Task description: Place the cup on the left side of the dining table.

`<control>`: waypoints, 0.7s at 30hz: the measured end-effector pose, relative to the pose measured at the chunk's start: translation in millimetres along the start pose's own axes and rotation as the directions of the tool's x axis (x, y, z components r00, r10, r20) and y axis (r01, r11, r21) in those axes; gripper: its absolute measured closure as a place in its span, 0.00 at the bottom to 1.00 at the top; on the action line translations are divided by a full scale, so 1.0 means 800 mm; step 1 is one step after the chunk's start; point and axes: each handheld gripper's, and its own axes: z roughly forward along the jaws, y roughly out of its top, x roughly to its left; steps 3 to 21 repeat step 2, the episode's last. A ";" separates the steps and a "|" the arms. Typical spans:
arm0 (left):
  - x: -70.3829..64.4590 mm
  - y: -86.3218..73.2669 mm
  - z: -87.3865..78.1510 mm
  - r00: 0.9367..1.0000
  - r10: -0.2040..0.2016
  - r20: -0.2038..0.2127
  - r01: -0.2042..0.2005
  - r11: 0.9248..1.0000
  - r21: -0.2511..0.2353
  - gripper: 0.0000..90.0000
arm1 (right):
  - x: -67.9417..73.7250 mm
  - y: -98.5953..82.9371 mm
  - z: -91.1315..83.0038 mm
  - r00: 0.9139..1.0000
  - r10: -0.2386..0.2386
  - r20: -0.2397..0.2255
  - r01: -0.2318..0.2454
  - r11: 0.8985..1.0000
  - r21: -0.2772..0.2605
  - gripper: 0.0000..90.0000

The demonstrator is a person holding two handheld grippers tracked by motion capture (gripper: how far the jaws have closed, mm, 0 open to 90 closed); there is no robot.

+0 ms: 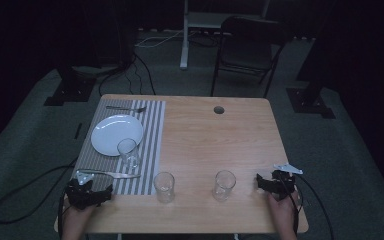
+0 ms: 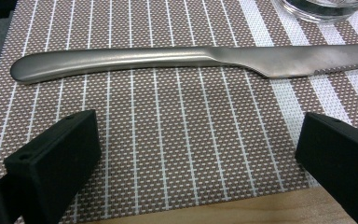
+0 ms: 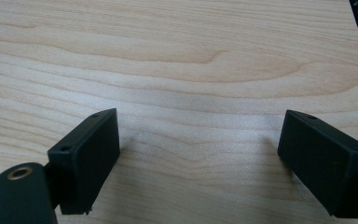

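A dull steel knife [image 2: 168, 60] lies flat across the upper part of the left gripper view, its rounded handle toward the left and its blade running off the right edge, resting on a brown-and-white striped placemat [image 2: 168, 140]. In the high view the knife [image 1: 111, 174] sits low on the placemat [image 1: 152, 130] at the left of the frame, just above the left hand-held gripper [image 1: 87, 192], whose jaws stand wide apart with nothing between them. Higher on the placemat are a white plate [image 1: 111, 131], a fork [image 1: 126, 108] near the far edge, and a clear glass [image 1: 128, 152] touching the plate's lower right rim.

Two more glasses [image 1: 164, 187] [image 1: 224, 185] stand on bare wood near the bottom edge of the table [image 1: 215, 135], well apart from each other. The right hand-held gripper [image 1: 275, 181] rests at the lower right, close to the table's right edge, its jaws also spread wide over bare wood [image 3: 182, 70]. The middle and upper right of the table lie open, save for a small round hole [image 1: 219, 109] near the far edge.
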 end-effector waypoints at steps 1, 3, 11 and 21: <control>0.000 0.000 0.000 1.000 0.000 0.000 0.000 1.000 0.000 0.00 | 0.000 0.000 0.000 1.000 0.000 0.000 0.000 1.000 0.000 0.14; 0.000 0.000 0.000 1.000 0.000 0.000 0.000 1.000 0.000 0.00 | 0.000 0.000 0.000 1.000 0.000 0.000 0.000 1.000 0.000 0.14; 0.000 0.000 0.000 1.000 0.000 0.000 0.000 1.000 0.000 0.00 | 0.000 0.000 0.000 1.000 0.000 0.000 0.000 1.000 0.000 0.14; 0.000 0.000 0.000 1.000 0.000 0.000 0.000 1.000 0.000 0.00 | 0.000 0.000 0.000 1.000 0.000 0.000 0.000 1.000 0.000 0.14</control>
